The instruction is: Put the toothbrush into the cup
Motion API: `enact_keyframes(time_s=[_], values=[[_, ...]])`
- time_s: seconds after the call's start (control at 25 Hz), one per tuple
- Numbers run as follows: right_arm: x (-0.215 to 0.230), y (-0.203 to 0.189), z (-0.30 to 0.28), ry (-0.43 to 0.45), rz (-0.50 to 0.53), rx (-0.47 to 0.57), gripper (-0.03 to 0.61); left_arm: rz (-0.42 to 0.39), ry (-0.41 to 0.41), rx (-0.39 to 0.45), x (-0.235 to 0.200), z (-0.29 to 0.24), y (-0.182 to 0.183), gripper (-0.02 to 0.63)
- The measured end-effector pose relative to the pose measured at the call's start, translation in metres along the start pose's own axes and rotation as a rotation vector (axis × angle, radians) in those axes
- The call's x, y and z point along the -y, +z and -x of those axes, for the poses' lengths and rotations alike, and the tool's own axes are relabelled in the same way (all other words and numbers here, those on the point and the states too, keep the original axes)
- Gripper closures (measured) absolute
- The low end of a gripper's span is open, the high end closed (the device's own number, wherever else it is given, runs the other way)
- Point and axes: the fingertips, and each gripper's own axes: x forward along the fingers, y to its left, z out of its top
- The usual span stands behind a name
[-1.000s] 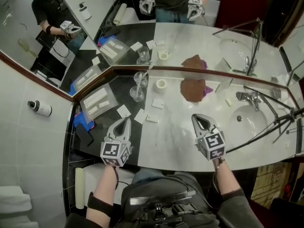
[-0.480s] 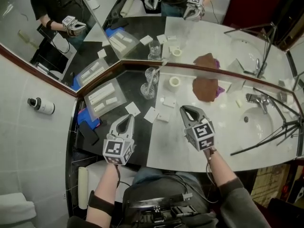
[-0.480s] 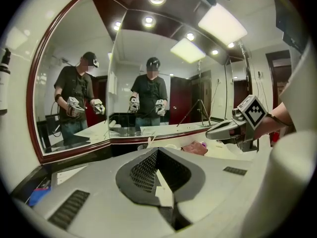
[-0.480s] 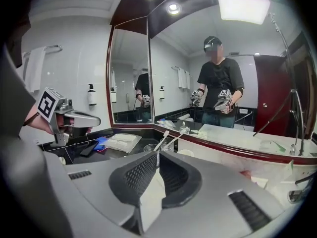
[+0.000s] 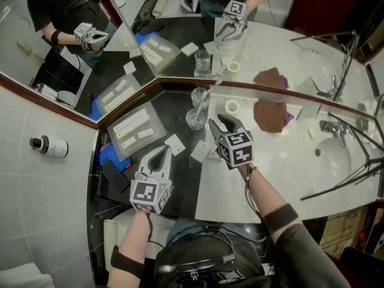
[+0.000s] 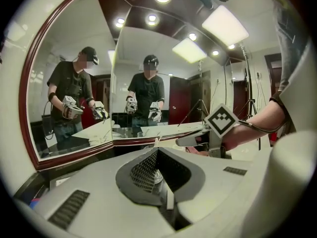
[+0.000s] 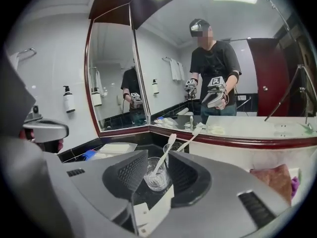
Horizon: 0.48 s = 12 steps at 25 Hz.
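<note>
Ahead of empty, just-opened R claw, cup w/ toothbrush; L claw shut

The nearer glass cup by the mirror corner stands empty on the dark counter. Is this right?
Not quite. The nearer glass cup stands on the dark counter, but it is not empty: a white toothbrush leans in it, as the right gripper view shows.

The head view looks steeply down on the counter from above the person. Each gripper view rides low behind its own jaws, facing the mirror. Head and right gripper views share the cup.
</note>
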Motion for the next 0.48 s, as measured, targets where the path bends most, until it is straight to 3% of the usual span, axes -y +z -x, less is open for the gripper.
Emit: enact_keyframes(time_s=[0.24,0.48], values=[[0.005,-0.001,-0.063,-0.003,-0.119,-0.039,0.370,0.002,-0.025,-0.009,-0.012,-0.006,-0.010,0.611],[0.016,-0.015,-0.101,0.013,-0.328,-0.048,0.377,0.007,-0.019,0.007,-0.027,-0.008,-0.018,0.611]])
